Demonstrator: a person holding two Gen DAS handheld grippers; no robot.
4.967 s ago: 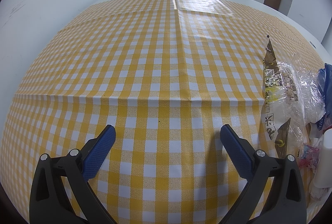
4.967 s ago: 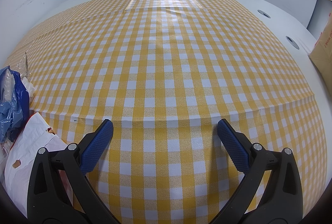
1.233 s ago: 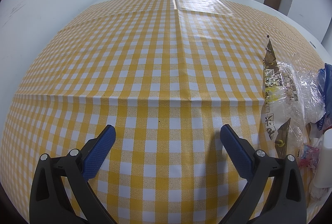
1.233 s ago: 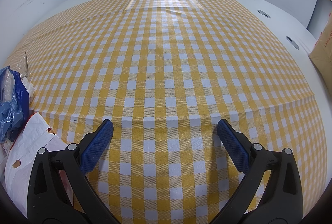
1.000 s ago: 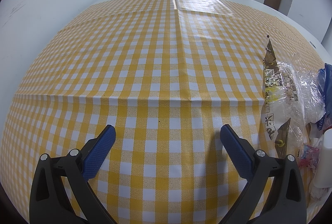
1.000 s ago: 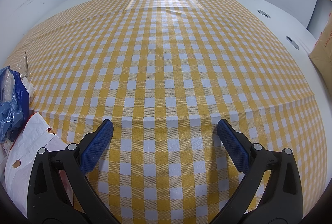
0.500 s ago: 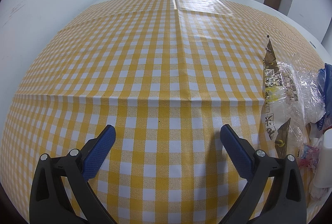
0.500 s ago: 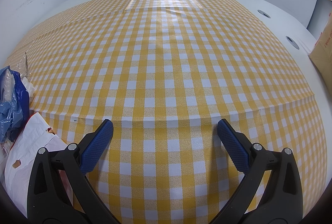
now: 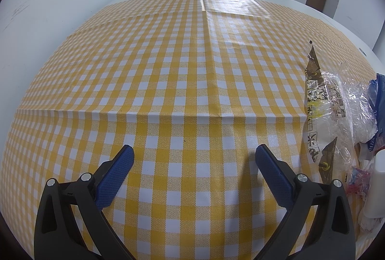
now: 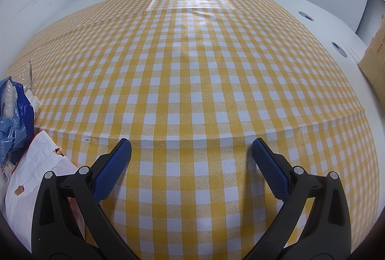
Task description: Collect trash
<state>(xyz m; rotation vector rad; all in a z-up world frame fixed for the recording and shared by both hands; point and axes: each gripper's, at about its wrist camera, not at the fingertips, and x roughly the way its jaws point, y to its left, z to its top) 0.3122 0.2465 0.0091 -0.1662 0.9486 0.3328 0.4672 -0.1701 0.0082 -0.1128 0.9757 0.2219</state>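
Nothing has moved since the earlier frames: both grippers hold the same pose over the yellow-and-white checked tablecloth, and the trash lies where it did.

The left gripper hovers low over bare cloth, its blue-padded jaws spread wide with nothing between them. The right gripper is posed alike, jaws wide apart and empty, pointing toward the far end of the table.

No bin shows in either view; the only container-like things are bags. In the left wrist view the trash sits at about 3 to 4 o'clock from the gripper. Nearest, at the right edge, is a white rounded object, cut off by the frame so its kind cannot be told, with a small red-and-blue wrapper just beside it. Farther out lies a clear crumpled plastic bag with brown and yellow print, its contents not discernible, and a blue plastic bag touching it at the edge.

In the right wrist view the same heap lies at about 9 o'clock: a white crumpled paper bag nearest, partly behind the left finger, then the blue plastic bag. Far off at 2 o'clock, a cardboard box stands on the white tabletop beyond the cloth.
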